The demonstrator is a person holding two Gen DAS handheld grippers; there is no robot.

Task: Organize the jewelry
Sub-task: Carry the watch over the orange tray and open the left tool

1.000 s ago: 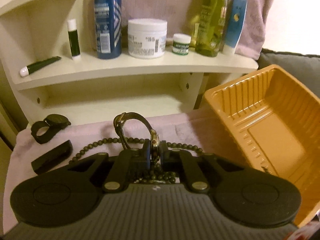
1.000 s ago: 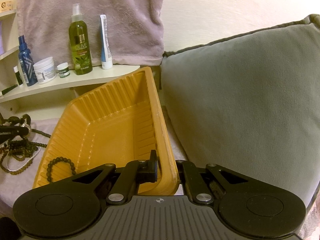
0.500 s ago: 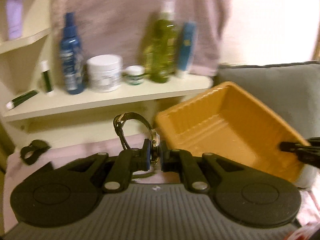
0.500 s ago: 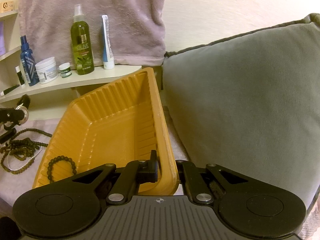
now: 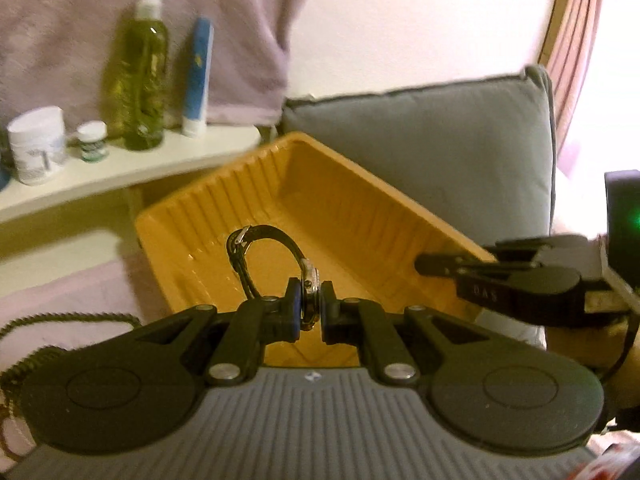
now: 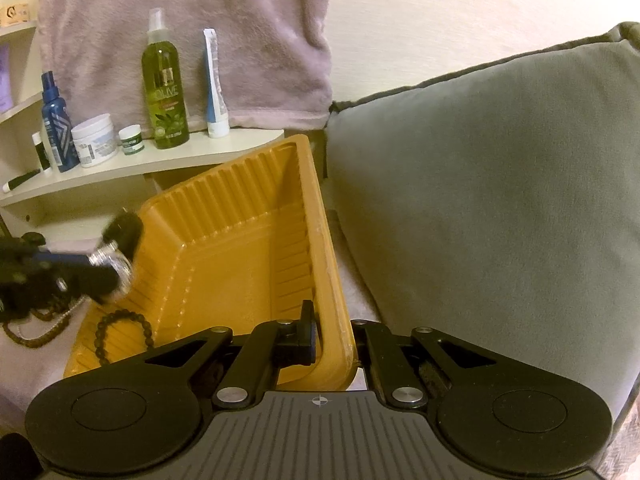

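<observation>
Two grippers are at work on one orange plastic tray (image 6: 224,264), which sits tilted on a mauve cloth (image 5: 68,300) beside a grey cushion (image 6: 500,200). The left gripper (image 5: 310,312) has its jaws closed down on the metal case of a wristwatch (image 5: 308,288), whose dark strap loops upward above the pads; the watch hangs over the tray's near left rim, clear of the floor of the tray. The right gripper (image 6: 334,340) is clamped tight on the tray's right-hand wall, one finger inside and one outside. A dark beaded bracelet (image 6: 120,334) lies on the tray floor near its low corner. More beaded strands (image 6: 36,332) lie on the cloth just left of the tray.
</observation>
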